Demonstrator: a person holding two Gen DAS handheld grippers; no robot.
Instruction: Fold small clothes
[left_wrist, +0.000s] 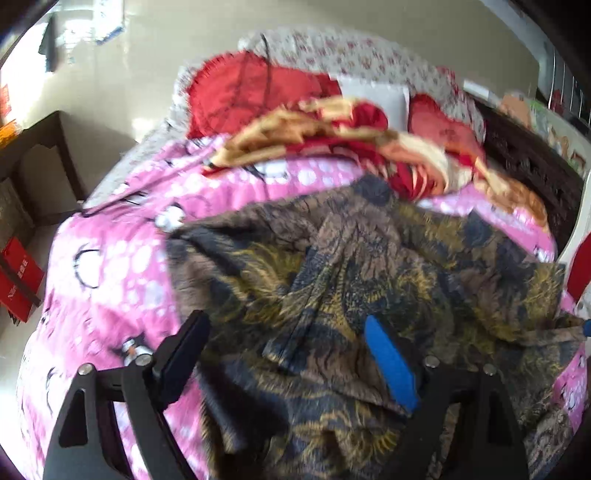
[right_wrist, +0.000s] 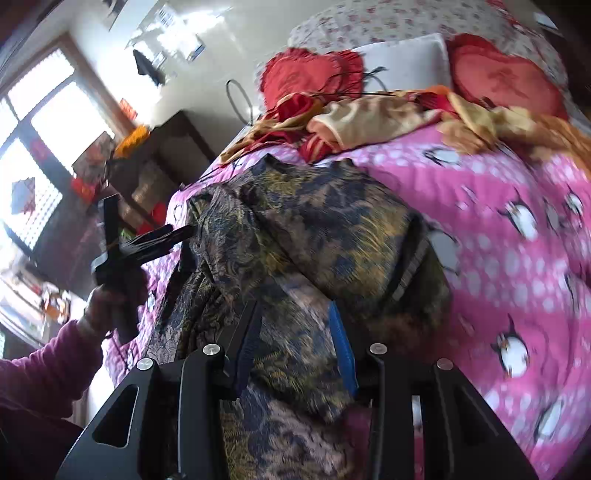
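A crumpled dark garment (left_wrist: 369, 266) with a blue, gold and brown pattern lies on the pink penguin bedspread (left_wrist: 118, 266). My left gripper (left_wrist: 285, 316) hovers over its near part, fingers wide apart and open, with cloth under the gap and no pad pressing on it. In the right wrist view the garment (right_wrist: 314, 229) runs from the near edge towards the pillows. My right gripper (right_wrist: 293, 314) stands partly open over it, with fabric bulging between the fingers. The left gripper (right_wrist: 184, 251), held in a hand (right_wrist: 99, 306), reaches the garment's left edge.
A red and gold blanket (left_wrist: 332, 136) lies bunched beyond the garment, with red heart cushions (right_wrist: 498, 77) and a white pillow (right_wrist: 406, 59) behind it. A dark cabinet (right_wrist: 166, 155) stands left of the bed near a window. A red box (left_wrist: 18, 280) sits on the floor.
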